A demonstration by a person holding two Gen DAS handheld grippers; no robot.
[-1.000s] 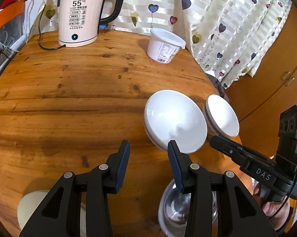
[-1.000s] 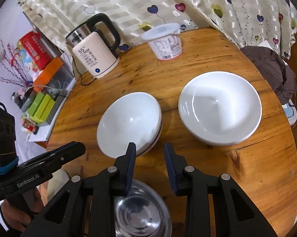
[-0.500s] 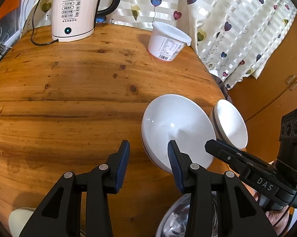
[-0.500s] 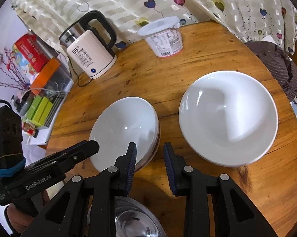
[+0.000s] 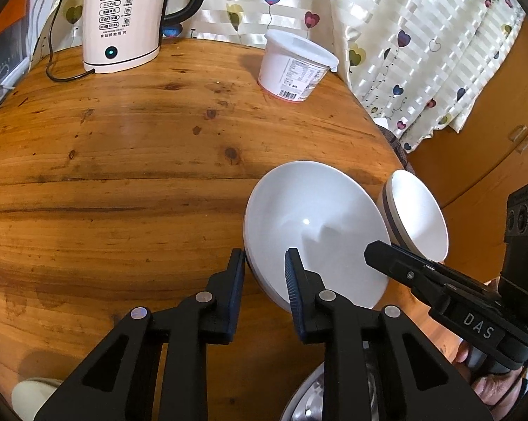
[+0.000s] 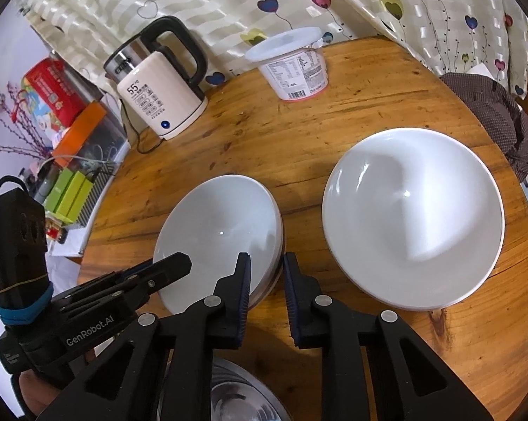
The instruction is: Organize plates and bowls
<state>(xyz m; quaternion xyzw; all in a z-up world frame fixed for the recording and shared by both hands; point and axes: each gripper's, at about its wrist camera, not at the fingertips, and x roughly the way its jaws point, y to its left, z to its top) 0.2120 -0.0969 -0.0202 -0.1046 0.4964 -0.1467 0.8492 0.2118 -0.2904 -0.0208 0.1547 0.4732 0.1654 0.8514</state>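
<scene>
Two white bowls stand on the round wooden table. In the left wrist view the nearer white bowl (image 5: 313, 231) has its near rim between the jaws of my open left gripper (image 5: 264, 266); a second white bowl with a dark band (image 5: 416, 217) sits to its right. In the right wrist view my open right gripper (image 6: 265, 270) straddles the right rim of the banded bowl (image 6: 218, 235); the wide white bowl (image 6: 411, 214) lies to its right. A steel bowl (image 6: 236, 396) sits below the grippers.
A white electric kettle (image 5: 123, 17) with its cord and a lidded white tub (image 5: 295, 66) stand at the table's far side. A curtain hangs behind. A cream dish (image 5: 32, 393) is at the near left. Boxes and clutter (image 6: 71, 140) lie left of the table.
Both grippers have moved forward toward the bowls, each now with a bowl rim between its jaws. The bowls have not moved.
</scene>
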